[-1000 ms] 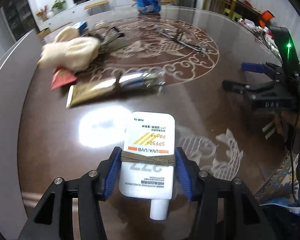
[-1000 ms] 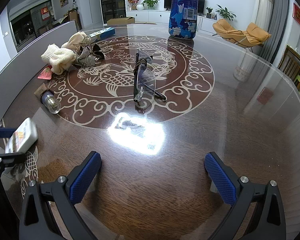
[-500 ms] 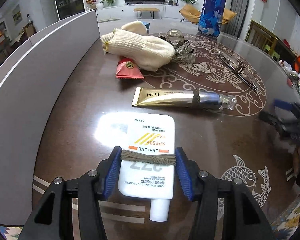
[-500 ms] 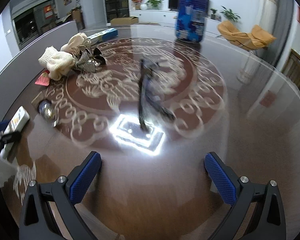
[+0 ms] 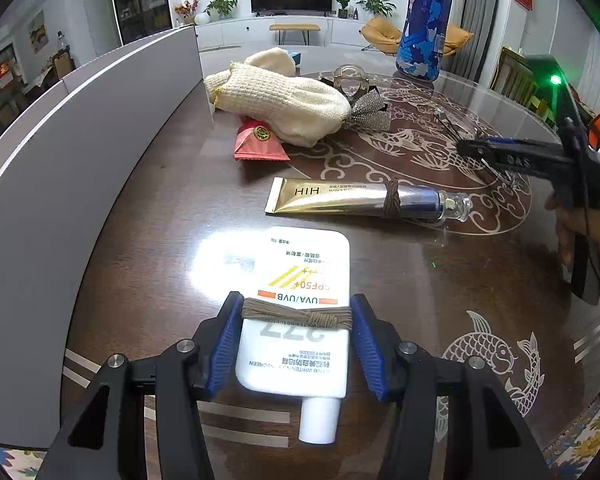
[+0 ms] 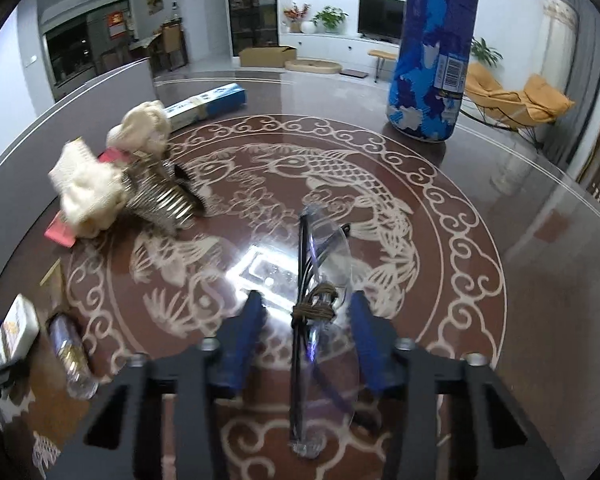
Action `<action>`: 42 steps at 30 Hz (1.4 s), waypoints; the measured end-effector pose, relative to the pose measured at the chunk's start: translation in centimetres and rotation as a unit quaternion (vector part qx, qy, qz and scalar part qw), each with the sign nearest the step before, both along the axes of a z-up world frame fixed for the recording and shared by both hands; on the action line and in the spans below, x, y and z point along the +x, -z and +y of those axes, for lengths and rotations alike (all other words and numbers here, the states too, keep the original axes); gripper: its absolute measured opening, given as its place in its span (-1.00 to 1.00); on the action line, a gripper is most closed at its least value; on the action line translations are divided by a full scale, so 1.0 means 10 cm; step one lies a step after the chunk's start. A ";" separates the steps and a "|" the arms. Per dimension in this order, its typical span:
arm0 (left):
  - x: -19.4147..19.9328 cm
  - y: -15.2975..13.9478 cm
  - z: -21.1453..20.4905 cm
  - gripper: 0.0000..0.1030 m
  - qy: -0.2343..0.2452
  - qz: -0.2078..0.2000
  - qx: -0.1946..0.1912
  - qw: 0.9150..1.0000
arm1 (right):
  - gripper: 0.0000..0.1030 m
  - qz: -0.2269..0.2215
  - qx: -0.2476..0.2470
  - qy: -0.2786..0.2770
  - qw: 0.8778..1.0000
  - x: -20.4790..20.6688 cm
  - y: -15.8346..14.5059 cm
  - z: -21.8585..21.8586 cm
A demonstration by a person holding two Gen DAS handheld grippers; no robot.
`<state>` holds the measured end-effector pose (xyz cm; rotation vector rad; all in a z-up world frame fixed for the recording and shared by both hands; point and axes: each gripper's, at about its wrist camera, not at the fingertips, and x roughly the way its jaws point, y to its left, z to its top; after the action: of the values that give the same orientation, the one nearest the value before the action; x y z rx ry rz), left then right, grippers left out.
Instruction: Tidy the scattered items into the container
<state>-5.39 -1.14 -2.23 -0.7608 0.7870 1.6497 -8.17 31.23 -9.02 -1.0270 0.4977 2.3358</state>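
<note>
Round table (image 6: 520, 320), fish medallion as landmark. My right gripper (image 6: 306, 334) has travelled in over the medallion's near rim, and its jaws have just been closing around the folded glasses (image 6: 320, 256); gaps remain beside the frame, so no grip yet. My left gripper (image 5: 296, 340), outside the medallion, remains pinching the white sunscreen tube (image 5: 300, 300) at its cord band. Judgement: one item secured, a second nearly; I cannot see the container.

My left hand-held gripper (image 5: 296, 350) has black angular arms, silver screws and ribbed blue pads (image 5: 370, 350). The right hand-held gripper (image 6: 306, 338) matches it; from the left view I see white lettering, a green light and a black cable.
</note>
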 end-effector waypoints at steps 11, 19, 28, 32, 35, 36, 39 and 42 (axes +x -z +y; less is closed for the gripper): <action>0.00 0.00 -0.02 0.04 0.002 0.001 0.009 1.000 | -0.44 0.008 0.001 -0.041 0.999 0.65 0.00 -0.86; 0.01 0.00 -0.03 0.22 -0.001 0.009 0.009 1.000 | -0.14 0.004 -0.006 -0.011 1.000 0.67 0.00 -0.83; -0.04 0.08 -0.02 1.00 -0.015 0.011 0.008 1.000 | 0.59 -0.013 -0.007 -0.007 1.000 0.57 0.04 -0.84; -0.05 0.09 0.01 1.00 -0.014 0.008 0.007 1.000 | 0.84 -0.020 -0.014 0.005 1.000 0.58 0.07 -0.80; -0.06 0.09 0.00 1.00 -0.009 0.008 0.008 1.000 | 0.99 -0.025 -0.017 0.007 1.000 0.57 0.08 -0.78; -0.06 0.09 0.00 1.00 -0.007 0.008 0.009 1.000 | 1.00 -0.026 -0.019 0.008 0.999 0.57 0.09 -0.78; -0.05 0.10 0.00 1.00 -0.005 0.009 0.012 1.000 | 1.00 -0.027 -0.018 0.007 0.999 0.56 0.10 -0.78; -0.05 0.10 -0.02 1.00 -0.003 0.010 0.017 1.000 | 1.00 -0.027 -0.018 0.007 0.999 0.56 0.10 -0.78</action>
<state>-5.91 -1.31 -3.23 -0.7243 0.7692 1.6755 -2.54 23.42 -10.02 -1.0965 0.5264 2.2880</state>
